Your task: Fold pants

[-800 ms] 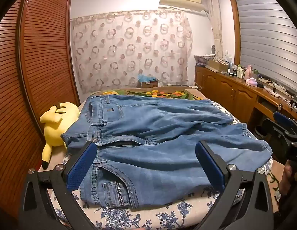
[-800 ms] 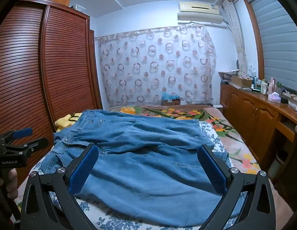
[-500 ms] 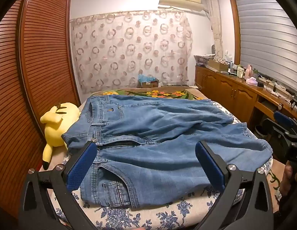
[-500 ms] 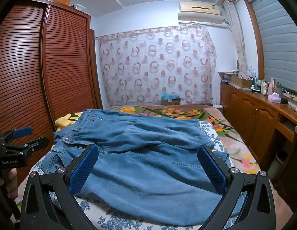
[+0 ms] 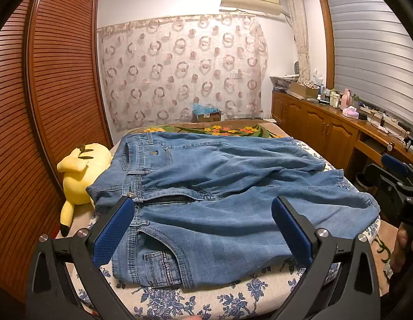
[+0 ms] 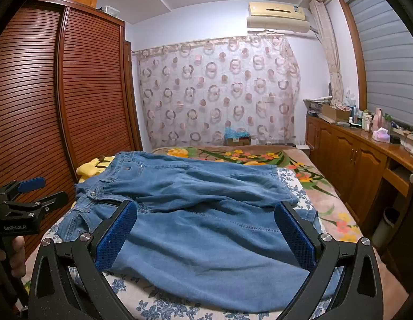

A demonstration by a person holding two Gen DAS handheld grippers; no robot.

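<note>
Blue denim pants [image 5: 219, 194] lie spread and rumpled across the bed [image 5: 179, 298], filling the middle of both views.

Waistband and fly sit at centre left, legs run toward the right, one overlapping the other in soft creases. A yellow plush toy [image 5: 81, 170] lies at the left just beside the waistband. A wooden counter [image 5: 339, 122] crowded with bottles runs along the right. The left tool [image 5: 203, 229] and right tool [image 6: 206, 232] both stand wide apart, holding nothing, low in frame.
</note>
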